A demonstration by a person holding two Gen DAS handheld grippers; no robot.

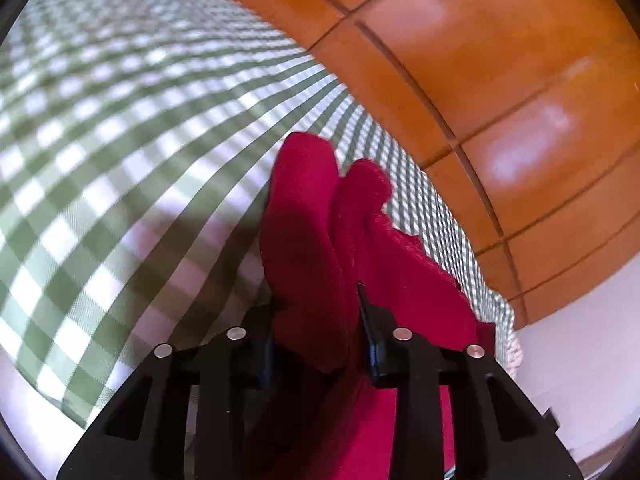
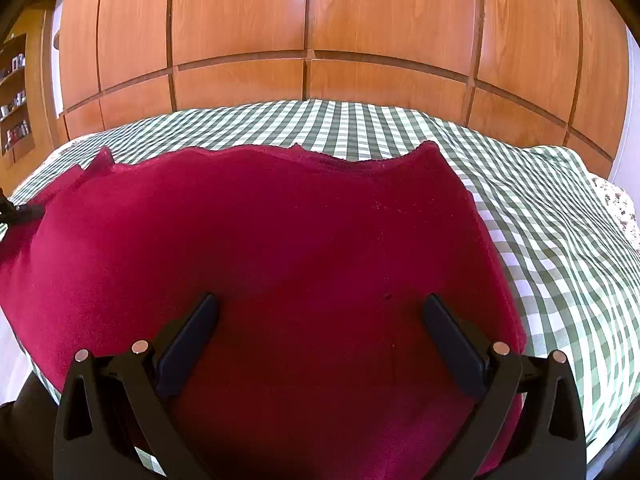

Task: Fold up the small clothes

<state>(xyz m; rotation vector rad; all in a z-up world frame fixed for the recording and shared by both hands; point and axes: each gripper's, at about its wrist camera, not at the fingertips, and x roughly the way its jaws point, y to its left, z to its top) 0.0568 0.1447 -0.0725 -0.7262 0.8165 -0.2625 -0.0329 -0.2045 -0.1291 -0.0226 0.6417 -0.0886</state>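
One crimson fleece garment [image 2: 272, 248] lies spread over the near half of a bed, reaching from the middle toward nine o'clock in the right wrist view; its far edge is wavy and its left end bunches up. In the left wrist view a gathered fold of the same garment [image 1: 316, 248] rises between the jaws of the left gripper [image 1: 320, 308], which press on it from both sides, so it is clamped. The right gripper [image 2: 320, 320] hovers low over the garment's near part at six o'clock, its jaws spread wide with only flat cloth beneath them, gripping nothing.

The bed carries one green-and-white checked cover [image 2: 540, 240], showing from twelve to four o'clock around the garment. A patterned cloth [image 2: 616, 200] peeks out at three o'clock. Behind the bed stands a wall of orange-brown wooden wardrobe doors [image 2: 320, 20], split by dark seams. At nine o'clock a shelf unit [image 2: 16, 92] holds small items too tiny to read. No writing is legible.
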